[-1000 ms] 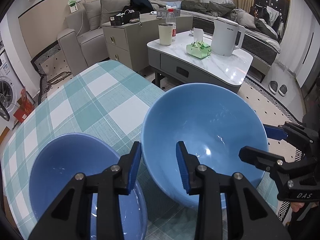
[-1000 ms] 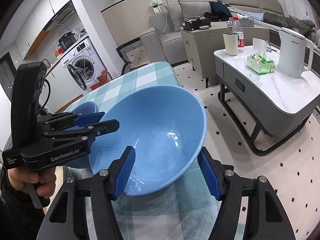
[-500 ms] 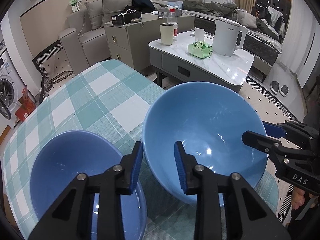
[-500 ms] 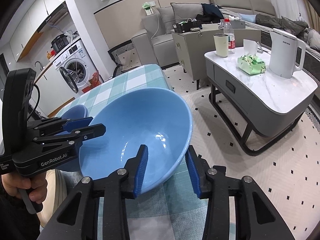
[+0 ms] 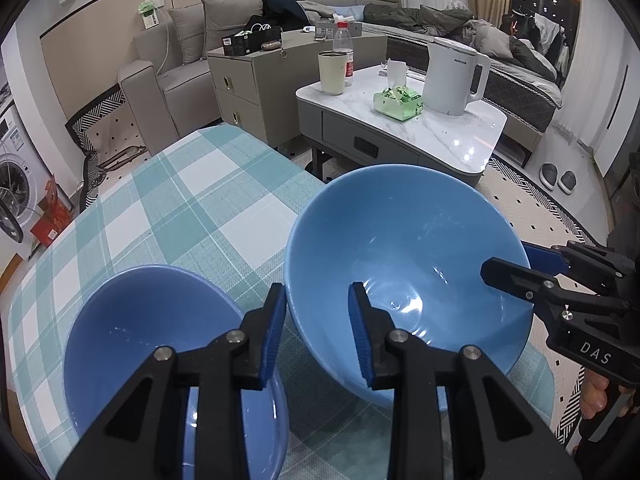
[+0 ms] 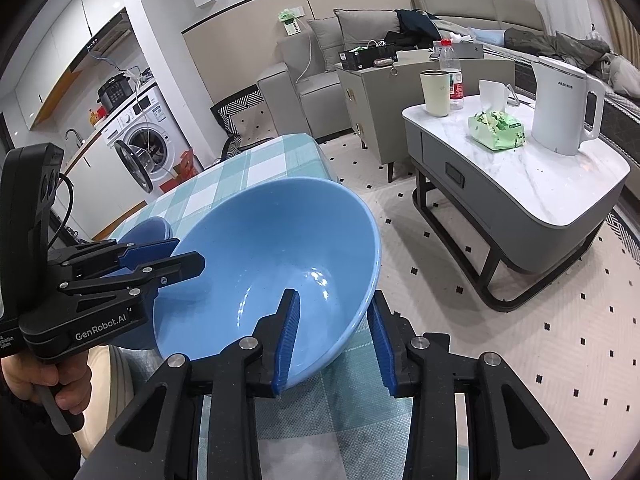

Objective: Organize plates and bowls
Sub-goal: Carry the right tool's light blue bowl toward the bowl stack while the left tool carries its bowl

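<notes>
Both tools pinch big bowl, base hidden.

Far half of teal-and-white checked bench lies bare. Near edge crowded: large light-blue bowl beside smaller darker-blue bowl. Grey marble-topped coffee table stands across open floor.

R gripper clamps big blue bowl rim; L gripper opposite.
</notes>
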### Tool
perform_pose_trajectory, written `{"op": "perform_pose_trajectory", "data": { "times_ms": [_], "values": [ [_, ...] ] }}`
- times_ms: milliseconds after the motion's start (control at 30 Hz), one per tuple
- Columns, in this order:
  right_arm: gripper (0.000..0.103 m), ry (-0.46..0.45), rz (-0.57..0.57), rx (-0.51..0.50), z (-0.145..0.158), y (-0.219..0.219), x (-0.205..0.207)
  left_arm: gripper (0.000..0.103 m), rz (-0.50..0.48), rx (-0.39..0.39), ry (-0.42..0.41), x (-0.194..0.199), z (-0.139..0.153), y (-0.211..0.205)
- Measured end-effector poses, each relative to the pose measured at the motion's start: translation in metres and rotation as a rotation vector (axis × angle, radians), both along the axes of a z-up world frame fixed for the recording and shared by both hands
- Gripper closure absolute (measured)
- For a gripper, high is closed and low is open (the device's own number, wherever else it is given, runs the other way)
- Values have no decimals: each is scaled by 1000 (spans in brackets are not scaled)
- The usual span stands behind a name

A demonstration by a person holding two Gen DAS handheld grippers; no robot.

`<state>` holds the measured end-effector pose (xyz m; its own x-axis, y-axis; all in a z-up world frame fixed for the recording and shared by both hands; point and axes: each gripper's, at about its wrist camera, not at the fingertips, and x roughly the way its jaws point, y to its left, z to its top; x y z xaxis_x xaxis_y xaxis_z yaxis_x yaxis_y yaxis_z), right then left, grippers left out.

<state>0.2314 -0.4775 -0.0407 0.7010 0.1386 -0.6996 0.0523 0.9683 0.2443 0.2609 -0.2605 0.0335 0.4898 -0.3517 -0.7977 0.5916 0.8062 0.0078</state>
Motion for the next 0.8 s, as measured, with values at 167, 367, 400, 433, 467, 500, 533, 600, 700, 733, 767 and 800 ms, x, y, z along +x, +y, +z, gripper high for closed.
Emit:
{"op": "perform_pose_trajectory", "data": {
  "times_ms": [167, 367, 400, 433, 467, 500, 533, 600, 700, 733, 767, 800],
  "values": [
    [67, -15, -5, -3, 4, -1, -2, 72, -3, -12, -8, -2, 4, 1],
    [67, -35, -13, -8, 11, -2, -6, 72, -3, -26, -28, -6, 12, 3],
    [67, -39, -12, -8, 12, -1, -6, 72, -2, -30, -30, -6, 14, 3],
    [67, -42, -13, -8, 13, -2, -7, 72, -1, -35, -33, -7, 15, 4],
    [67, -47, -14, -8, 14, -1, -8, 72, 0, -37, -35, -8, 17, 5],
    [67, -51, -14, -9, 16, -1, -8, 72, 0, -40, -38, -8, 18, 5],
    [67, -54, -14, -11, 17, 0, -8, 72, 0, -43, -40, -8, 19, 6],
    [67, -64, -16, -16, 20, 1, -10, 72, 0, -51, -42, -9, 22, 7],
    [67, -79, -18, -22, 25, 2, -12, 72, 1, -62, -46, -11, 25, 9],
    [67, -85, -21, -26, 27, 3, -13, 72, 0, -64, -48, -11, 26, 10],
    [67, -89, -22, -30, 28, 4, -14, 72, -1, -67, -52, -12, 28, 11],
    [67, -92, -22, -35, 30, 5, -15, 72, -1, -70, -55, -13, 29, 12]
  ]
}}
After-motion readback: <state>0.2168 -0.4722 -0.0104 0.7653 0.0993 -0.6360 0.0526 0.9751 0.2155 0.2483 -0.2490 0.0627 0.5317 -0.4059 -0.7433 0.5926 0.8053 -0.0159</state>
